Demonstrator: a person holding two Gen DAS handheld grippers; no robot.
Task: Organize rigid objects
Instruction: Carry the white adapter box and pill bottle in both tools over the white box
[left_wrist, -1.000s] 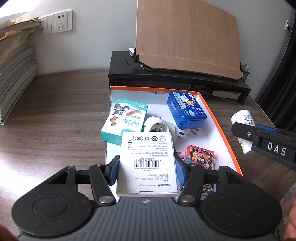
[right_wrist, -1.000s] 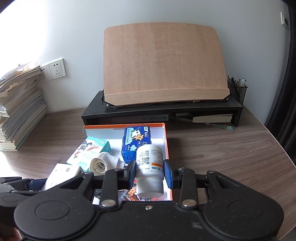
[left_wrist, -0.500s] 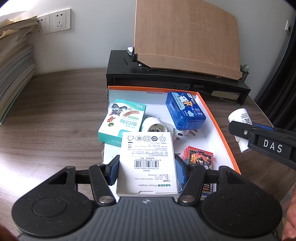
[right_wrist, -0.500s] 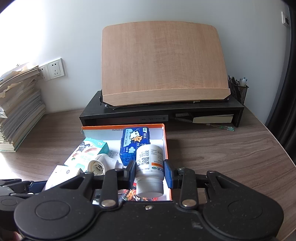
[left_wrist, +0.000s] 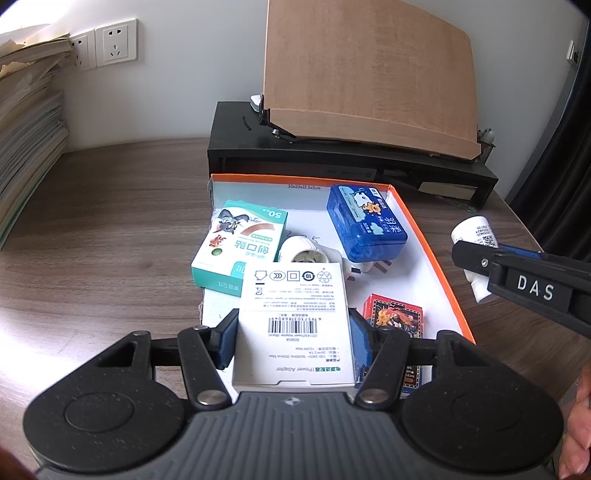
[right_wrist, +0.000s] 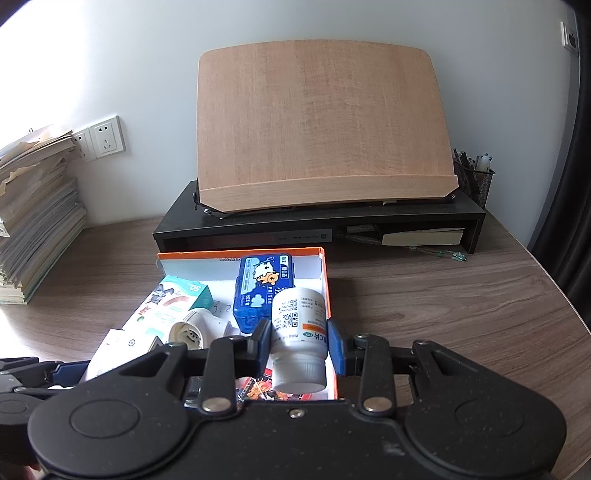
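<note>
Left gripper (left_wrist: 293, 341) closed onto white adapter box (left_wrist: 291, 321), blue pads on both long sides; box's long axis points away, over near edge of orange-rimmed tray (left_wrist: 432, 254). Right gripper (right_wrist: 299, 341) clamped on white pill bottle (right_wrist: 300, 334), cap toward camera, base pointing away, above tray's right edge.

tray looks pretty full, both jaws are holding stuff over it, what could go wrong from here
1. The white box in the left gripper hangs over the plug and the card pack; set down there, it may land tilted.
2. The bottle in the right gripper sits near the tray's orange rim and could tip outside.
</note>
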